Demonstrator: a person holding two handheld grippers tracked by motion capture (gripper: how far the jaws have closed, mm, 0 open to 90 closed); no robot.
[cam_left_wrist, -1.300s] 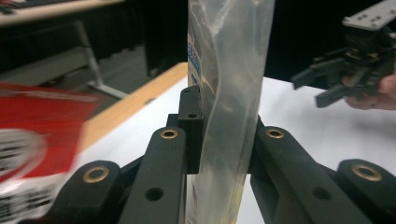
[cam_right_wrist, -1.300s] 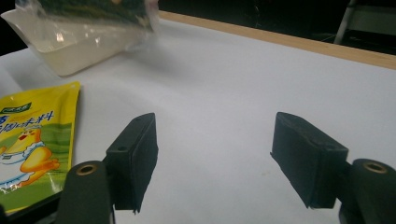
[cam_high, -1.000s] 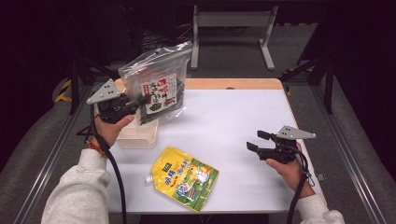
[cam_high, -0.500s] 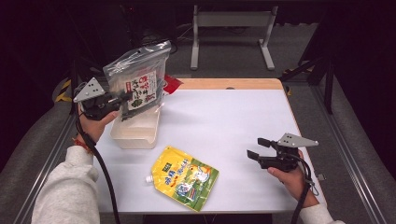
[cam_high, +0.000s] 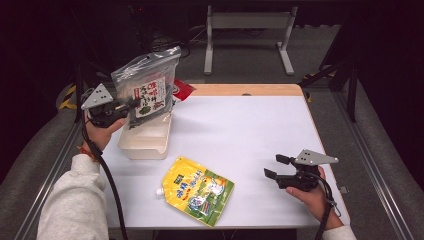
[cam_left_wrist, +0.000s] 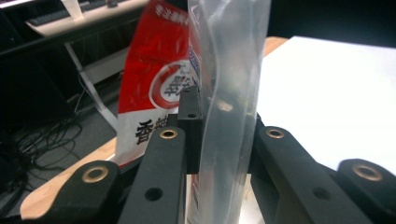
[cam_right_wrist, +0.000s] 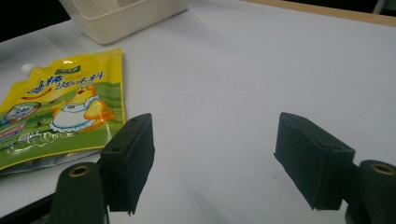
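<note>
My left gripper (cam_high: 131, 105) jaws squeeze the clear bag (cam_high: 146, 90). My right gripper (cam_high: 271, 167) jaws are wide apart, yellow pouch (cam_high: 196, 190) beside them.

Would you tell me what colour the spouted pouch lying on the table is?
Yellow and green spouted pouch, clearest in the high view.

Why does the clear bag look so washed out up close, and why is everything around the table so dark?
Left gripper view: the clear bag sits right at the lens between the jaws, soft and glaring. High view: light falls on the white table; the floor beyond stays dim. Right gripper view: the yellow pouch is fairly sharp.
</note>
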